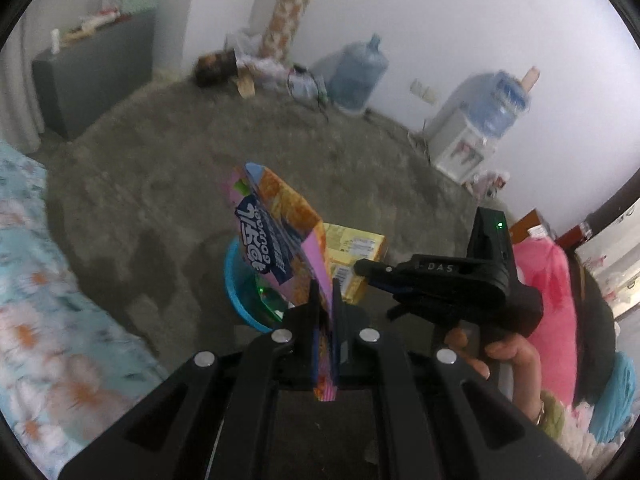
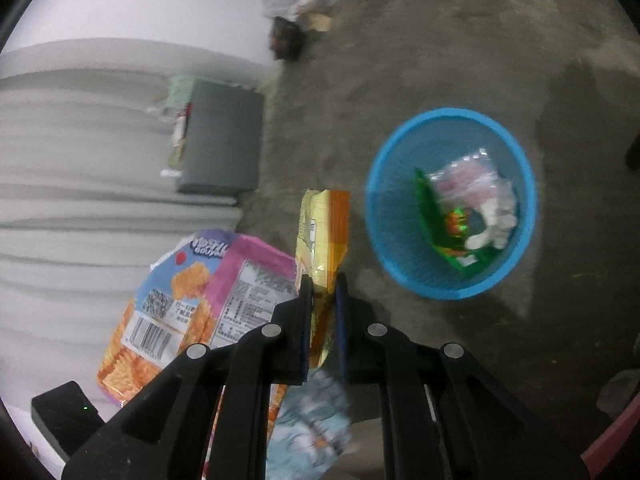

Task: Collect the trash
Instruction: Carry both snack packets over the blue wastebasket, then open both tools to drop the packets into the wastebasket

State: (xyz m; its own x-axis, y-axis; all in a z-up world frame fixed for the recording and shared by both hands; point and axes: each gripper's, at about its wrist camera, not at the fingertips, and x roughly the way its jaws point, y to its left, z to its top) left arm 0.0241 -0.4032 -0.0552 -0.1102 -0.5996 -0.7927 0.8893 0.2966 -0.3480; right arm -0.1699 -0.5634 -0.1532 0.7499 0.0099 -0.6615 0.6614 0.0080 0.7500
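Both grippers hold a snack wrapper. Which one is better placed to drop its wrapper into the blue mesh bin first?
Probably the right gripper: its yellow-orange wrapper hangs beside the open blue mesh bin. The left gripper holds its pink-orange snack bag slightly farther away.

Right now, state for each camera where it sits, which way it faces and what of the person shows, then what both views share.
Left wrist: on the left gripper, aimed down across the grey floor at a wall with water jugs; it grips the pink snack bag; the right gripper and a hand show.
Right wrist: on the right gripper, tilted down at the floor; it grips the yellow wrapper; no hand shows.
Shared: the blue basket, both wrappers, the dark cabinet.
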